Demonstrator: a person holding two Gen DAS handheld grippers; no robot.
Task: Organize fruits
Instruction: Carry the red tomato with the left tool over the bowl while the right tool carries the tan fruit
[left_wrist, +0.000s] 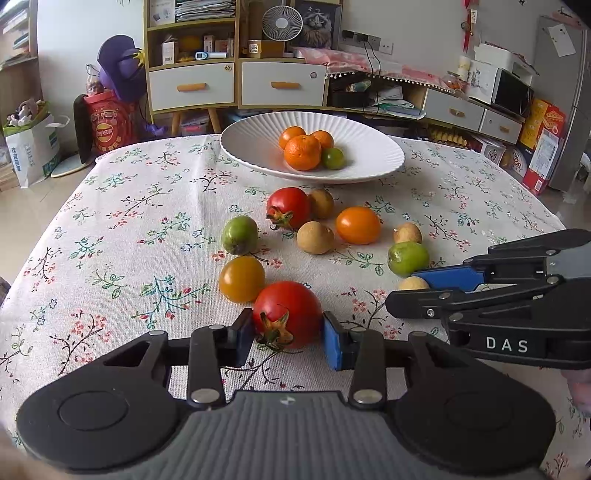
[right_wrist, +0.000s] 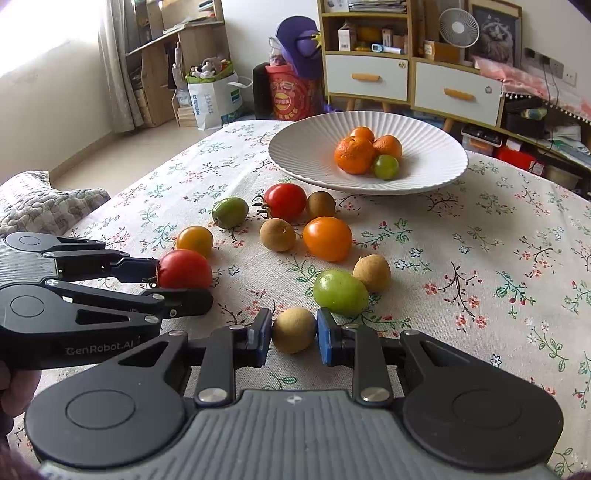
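My left gripper (left_wrist: 288, 332) is shut on a red tomato (left_wrist: 287, 314) with a dried green stem, low over the flowered tablecloth (left_wrist: 147, 229). My right gripper (right_wrist: 294, 332) is shut on a small tan longan (right_wrist: 294, 329), its blue pads (right_wrist: 325, 339) pressed to both sides. Each gripper shows in the other's view: the right gripper (left_wrist: 406, 290) at the right edge, the left gripper (right_wrist: 183, 282) at the left. A white ribbed plate (left_wrist: 258, 147) at the far side holds three mandarins (left_wrist: 303, 152) and a green fruit (left_wrist: 333, 158).
Loose fruit lies between the grippers and the plate: a second red tomato (left_wrist: 289, 207), an orange tomato (left_wrist: 358, 225), a yellow tomato (left_wrist: 242, 278), two green fruits (left_wrist: 240, 235) (left_wrist: 408, 258) and several longans (left_wrist: 315, 237). Cabinets and clutter stand beyond the table.
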